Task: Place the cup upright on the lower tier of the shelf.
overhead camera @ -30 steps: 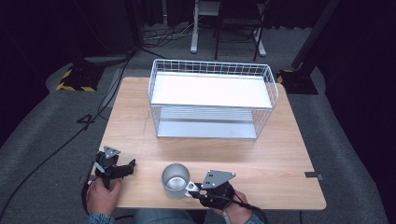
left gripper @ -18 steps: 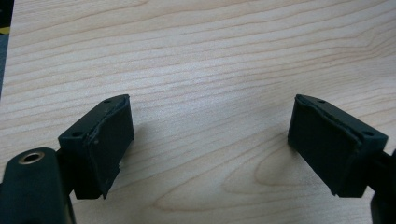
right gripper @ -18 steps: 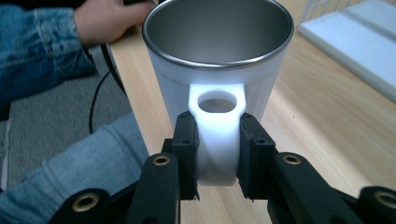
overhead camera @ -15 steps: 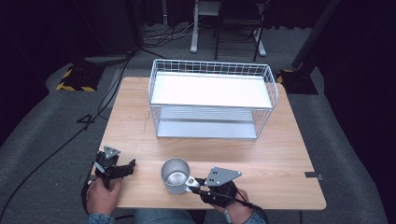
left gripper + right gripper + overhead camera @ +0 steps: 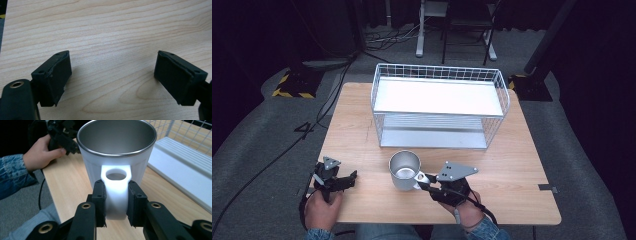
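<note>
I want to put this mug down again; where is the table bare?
Bare wood lies between the wire rack and the table's right edge, and between the left gripper and the mug. Crowded where the mug sits close before the rack, right gripper clamping its handle.

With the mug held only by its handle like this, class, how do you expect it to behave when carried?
The mug looks rigid metal-lined and empty, so probably light. The right gripper clamps only its smooth white handle, so the cup may swing or slip. Set down, its wide base should resist tipping.
</note>
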